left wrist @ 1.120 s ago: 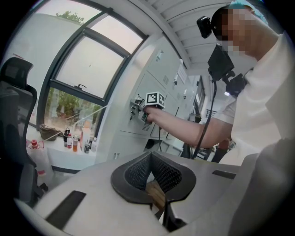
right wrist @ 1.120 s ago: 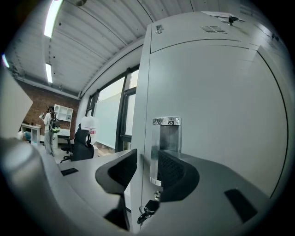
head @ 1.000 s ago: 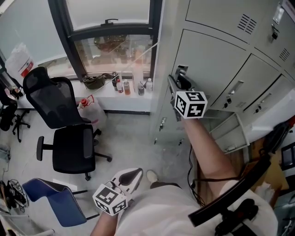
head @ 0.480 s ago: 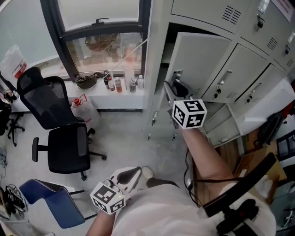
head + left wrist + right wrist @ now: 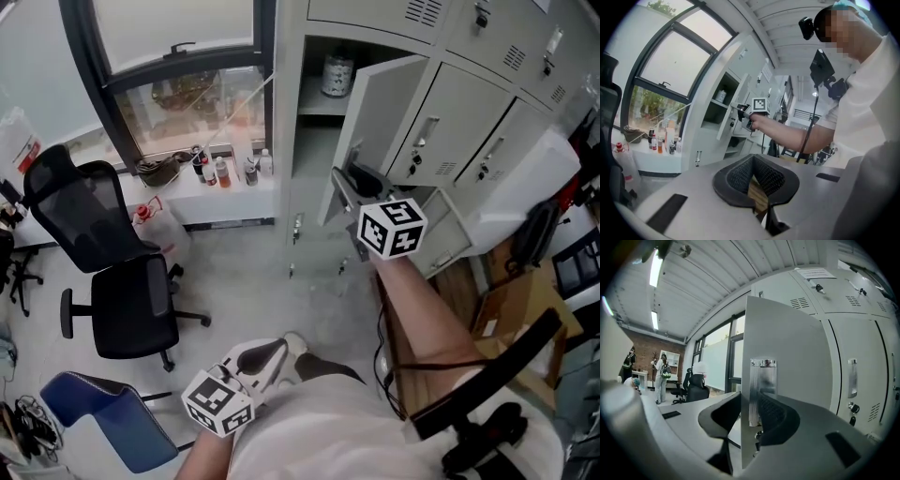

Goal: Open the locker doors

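The grey locker door (image 5: 389,103) stands swung out from its compartment, where a can (image 5: 337,73) sits on a shelf. My right gripper (image 5: 352,178) is at the door's free edge by the metal handle (image 5: 761,390). In the right gripper view the door's edge (image 5: 787,348) runs between the jaws of the right gripper (image 5: 750,418), which are closing on it, pads against the panel. My left gripper (image 5: 272,356) hangs low near my body, away from the lockers. In the left gripper view the left gripper (image 5: 757,187) is shut and holds nothing.
Closed locker doors (image 5: 469,122) continue to the right, and a lower door (image 5: 450,234) hangs open below my right arm. A black office chair (image 5: 122,272) and a blue chair (image 5: 103,412) stand left. Bottles (image 5: 225,169) line the windowsill. A cardboard box (image 5: 511,309) lies right.
The locker door has swung from nearly shut to well open, drawn by my right gripper, and the shelf with the can has come into sight. The left gripper has stayed put.
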